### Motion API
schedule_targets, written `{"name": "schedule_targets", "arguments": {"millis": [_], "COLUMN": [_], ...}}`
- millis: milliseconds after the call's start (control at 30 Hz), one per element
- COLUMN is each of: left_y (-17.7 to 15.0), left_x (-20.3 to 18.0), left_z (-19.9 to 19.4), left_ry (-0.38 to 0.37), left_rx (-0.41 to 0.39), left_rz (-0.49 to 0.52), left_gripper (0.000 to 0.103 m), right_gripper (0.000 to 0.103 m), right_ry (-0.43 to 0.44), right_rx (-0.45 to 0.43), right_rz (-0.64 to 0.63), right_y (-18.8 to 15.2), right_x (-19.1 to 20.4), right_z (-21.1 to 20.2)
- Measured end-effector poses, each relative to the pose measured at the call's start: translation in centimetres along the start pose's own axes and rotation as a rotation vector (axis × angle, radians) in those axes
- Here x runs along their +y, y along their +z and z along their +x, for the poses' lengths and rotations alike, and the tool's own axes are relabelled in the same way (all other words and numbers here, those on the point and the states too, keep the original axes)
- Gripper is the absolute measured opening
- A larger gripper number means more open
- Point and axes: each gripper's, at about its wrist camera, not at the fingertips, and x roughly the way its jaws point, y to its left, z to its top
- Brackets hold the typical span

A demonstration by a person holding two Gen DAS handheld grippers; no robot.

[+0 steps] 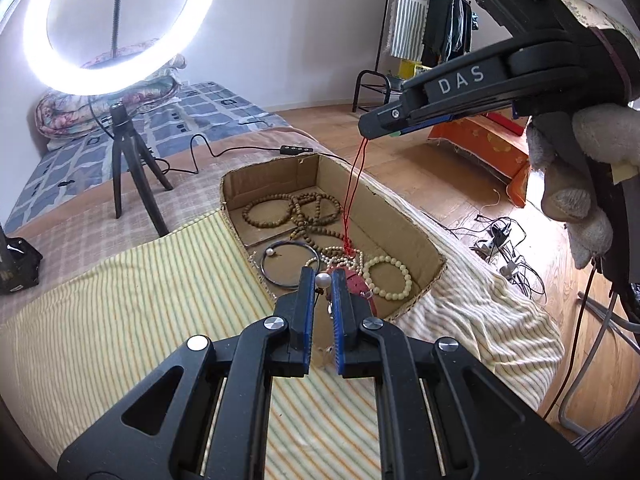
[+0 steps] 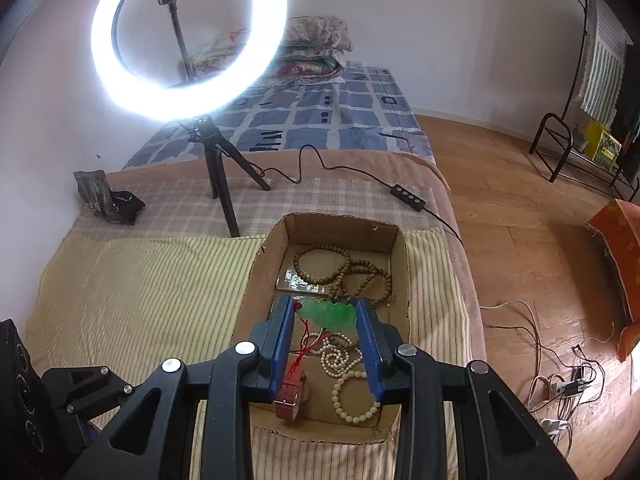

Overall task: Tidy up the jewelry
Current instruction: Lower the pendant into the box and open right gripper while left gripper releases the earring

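Ring light [image 1: 116,28] on tripod [image 1: 132,168] stands left of the box [image 1: 400,216]. Left claw [image 1: 323,280] grips a pearl [image 1: 323,279] at the box's near edge. Right claw [image 2: 326,312] clamps a green pendant [image 2: 329,313], red cord [image 1: 354,192] hanging into the box over beads [image 1: 312,216].

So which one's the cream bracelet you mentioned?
Find the open cardboard box on the striped cloth. At its near end, in the right corner, lies the bracelet, a single flat ring of beads. Its beads are pale cream and bigger than the tiny white pearls beside it, unlike the brown wooden beads at the far end.
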Motion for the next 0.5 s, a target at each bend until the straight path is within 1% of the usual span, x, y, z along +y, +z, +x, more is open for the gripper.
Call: {"name": "schedule_targets", "arguments": {"millis": [233, 500], "left_y": [0.6, 1.0], "left_x": [-0.5, -0.1], "left_z": [2.2, 4.1], "left_ry": [0.008, 0.017], "left_rx": [0.015, 0.032], "left_rz": [0.005, -0.009], "left_gripper": [0.006, 0.006], "right_gripper": [0.032, 0.032], "right_ry": [0.007, 0.021], "right_rx": [0.007, 0.026], "right_rz": [0.041, 0.059], "right_y": [-0.2, -0.8], "right_x": [-1.7, -2.3], "right_z": [1.9, 4.1]}}
